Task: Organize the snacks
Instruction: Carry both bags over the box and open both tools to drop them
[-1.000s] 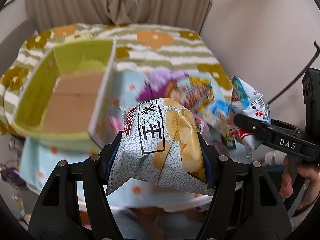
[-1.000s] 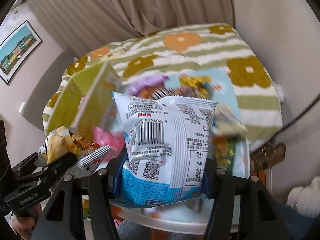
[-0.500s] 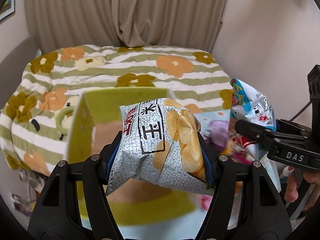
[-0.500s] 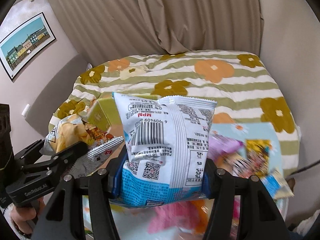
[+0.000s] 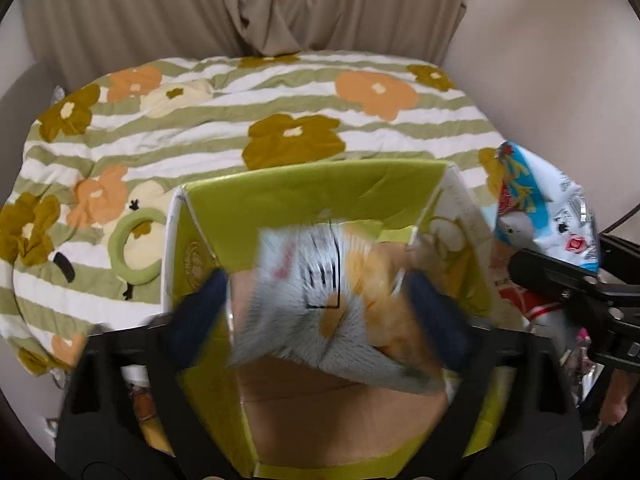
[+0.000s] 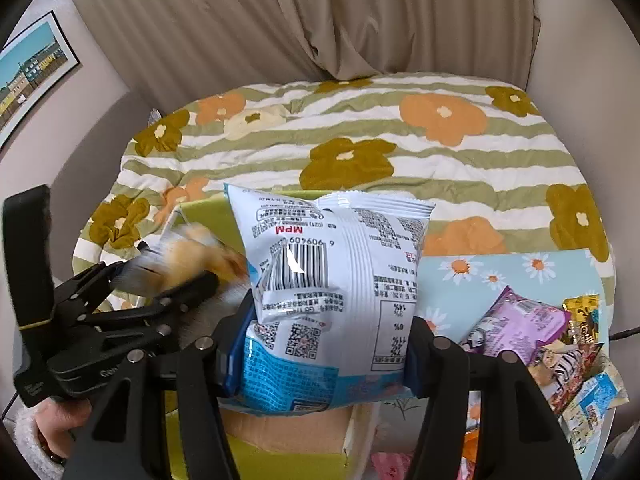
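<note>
Left claw [image 5: 316, 304] stood apart, its grey chip bag [image 5: 320, 300] blurred above the green box [image 5: 320, 192]. Right claw [image 6: 332, 344] clamped the blue-white snack bag [image 6: 336, 264] beside that box. Bags judged light, crushable; grip edges.

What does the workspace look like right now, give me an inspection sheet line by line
Surface: daisy-print table, box and snacks on it.
Job's things: green box open; chip bag blurred above it; blue-white bag gripped.
Clutter: purple packet and mixed packets at table's right.
Grippers: left hand-held gripper spread, bag between fingers, hold unclear; right hand-held gripper shut on bag.
Cables: dark cable at right edge.
Surroundings: floral bedspread, curtain, framed picture.
</note>
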`<action>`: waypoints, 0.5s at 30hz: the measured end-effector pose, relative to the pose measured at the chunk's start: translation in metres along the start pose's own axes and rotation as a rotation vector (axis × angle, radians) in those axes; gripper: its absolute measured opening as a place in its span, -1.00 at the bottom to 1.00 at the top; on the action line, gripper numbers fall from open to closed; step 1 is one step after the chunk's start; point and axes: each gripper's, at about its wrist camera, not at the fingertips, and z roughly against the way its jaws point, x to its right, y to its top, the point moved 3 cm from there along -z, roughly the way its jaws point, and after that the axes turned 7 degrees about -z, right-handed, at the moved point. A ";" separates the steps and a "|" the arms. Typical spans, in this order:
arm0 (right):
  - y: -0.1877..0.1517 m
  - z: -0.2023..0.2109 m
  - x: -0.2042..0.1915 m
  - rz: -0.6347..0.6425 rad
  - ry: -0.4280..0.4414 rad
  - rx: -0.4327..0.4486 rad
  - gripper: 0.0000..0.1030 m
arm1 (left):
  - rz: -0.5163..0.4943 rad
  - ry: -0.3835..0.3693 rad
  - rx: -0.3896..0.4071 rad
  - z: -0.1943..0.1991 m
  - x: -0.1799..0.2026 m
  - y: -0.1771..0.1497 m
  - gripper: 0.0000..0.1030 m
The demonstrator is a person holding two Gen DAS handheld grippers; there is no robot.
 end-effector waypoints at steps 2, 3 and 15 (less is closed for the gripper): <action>0.000 -0.002 -0.002 0.005 -0.006 -0.007 0.08 | 0.003 0.004 -0.002 -0.003 -0.003 -0.005 0.99; -0.001 -0.003 -0.002 0.010 -0.007 -0.010 0.08 | 0.008 0.000 -0.014 -0.005 -0.005 -0.007 0.99; 0.001 -0.012 -0.013 0.088 0.040 -0.050 0.08 | 0.116 0.060 -0.017 0.034 -0.018 -0.041 0.99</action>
